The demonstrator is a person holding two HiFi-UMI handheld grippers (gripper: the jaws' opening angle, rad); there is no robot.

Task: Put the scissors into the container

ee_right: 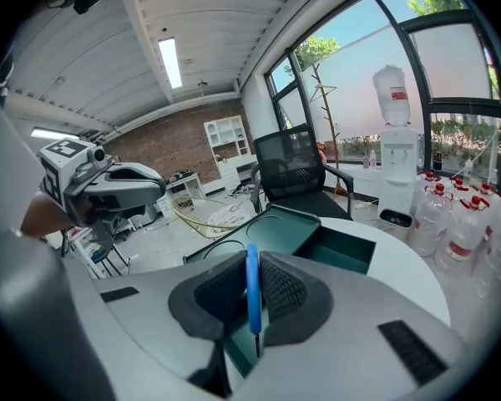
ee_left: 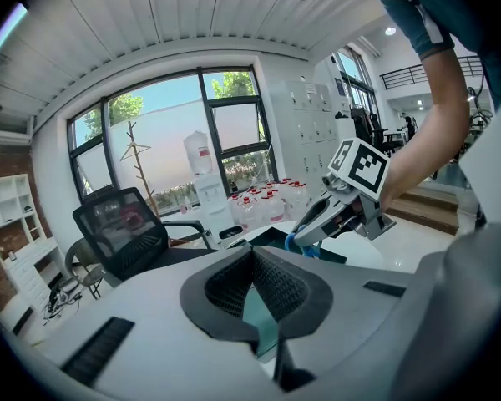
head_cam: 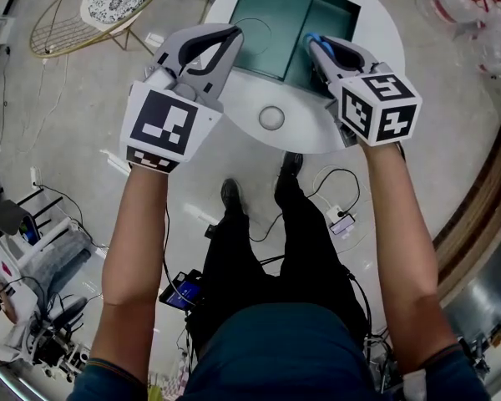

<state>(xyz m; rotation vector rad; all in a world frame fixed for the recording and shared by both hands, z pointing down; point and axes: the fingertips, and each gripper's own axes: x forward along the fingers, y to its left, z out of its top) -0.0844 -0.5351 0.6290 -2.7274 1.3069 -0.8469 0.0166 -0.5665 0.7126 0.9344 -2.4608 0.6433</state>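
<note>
Scissors (ee_right: 251, 295): blue-handled, pinched edge-on between the pads of the right gripper (head_cam: 317, 47), raised over the container (head_cam: 271, 19), not yet inside.
Right gripper: clenched on the scissors, with only a thin sliver of handle between the pads.
Left gripper (ee_left: 252, 261): pads pressed together, nothing between them, hovering over the container's near left side.
Container: dark green, on the white table (head_cam: 234, 128); flat ringed part at left, deep open compartment (ee_right: 344, 253) at right.
Risk, slip: narrow edge-on hold, so probably little grip; possible twisting or sliding out before reaching the compartment.
Risk, miss: letting go over the flat part or the rim, likely ending with the scissors on top or on the table rather than inside.
Risk, knock: two grippers close together over one container; possible bump against the rim or each other, shoving the container toward the table edge.
Count, scissors: one pair.
Count, containers: one.
Count, grippers: two, one loaded, one empty.
Count, tables: one, with one small round knob (head_cam: 271, 117) near its front edge.
</note>
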